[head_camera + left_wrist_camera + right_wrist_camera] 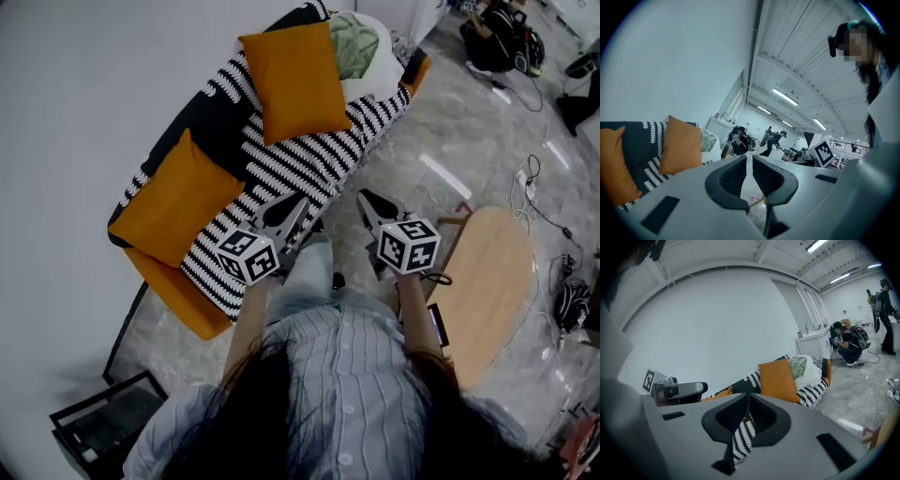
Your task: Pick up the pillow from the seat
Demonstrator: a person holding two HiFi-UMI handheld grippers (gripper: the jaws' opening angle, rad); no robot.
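At the left of the head view an orange pillow (pixel 173 202) leans on the striped sofa (pixel 309 159), up and left of the left gripper (pixel 298 202). That gripper's fingers are pressed together on nothing, near the seat's front edge. A second orange pillow (pixel 295 80) lies at upper centre, well apart from both tools, beside a greenish bundle (pixel 354 42), perhaps a blanket. The right gripper (pixel 367 199) is likewise closed and empty, just beside the sofa. A wooden table (pixel 492 281) stands at the right.
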